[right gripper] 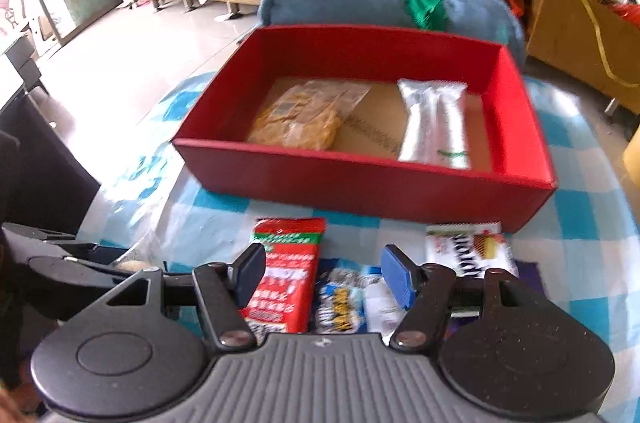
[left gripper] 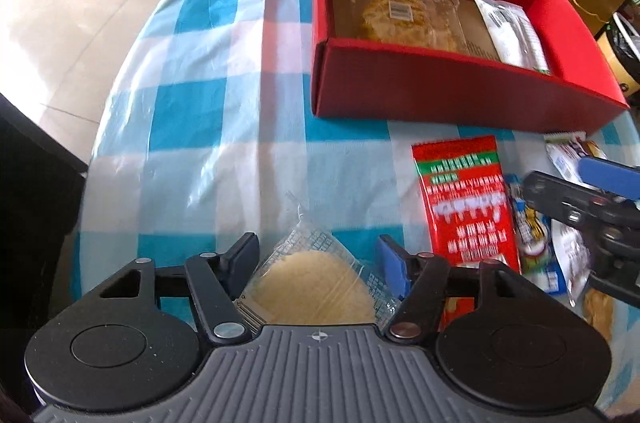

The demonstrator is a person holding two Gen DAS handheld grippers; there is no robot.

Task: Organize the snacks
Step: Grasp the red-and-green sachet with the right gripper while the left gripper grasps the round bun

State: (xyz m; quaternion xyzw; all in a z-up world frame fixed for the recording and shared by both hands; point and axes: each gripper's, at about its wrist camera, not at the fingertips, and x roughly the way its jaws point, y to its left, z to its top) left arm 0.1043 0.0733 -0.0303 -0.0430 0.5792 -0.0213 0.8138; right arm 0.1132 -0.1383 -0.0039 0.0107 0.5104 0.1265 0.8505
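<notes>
Your left gripper (left gripper: 318, 265) is straddling the clear-wrapped round cracker (left gripper: 316, 287), jaws partly open; I cannot tell if the pads are pressing on it. The slick wrapper is risking a slip, or the cracker cracking if you are squeezing hard. Your right gripper (right gripper: 322, 275) is hovering partly open over the red packet (right gripper: 286, 283) and the small packets (right gripper: 344, 303) beside it, holding nothing; closing there is likely catching two at once. The red box (left gripper: 440, 95) is sitting farther back, already holding a yellow pastry (left gripper: 404, 17) and a white pack (left gripper: 512, 31). Everything is resting on a blue-checked cloth (left gripper: 192, 127) in a cluttered room with pale floor tiles.
</notes>
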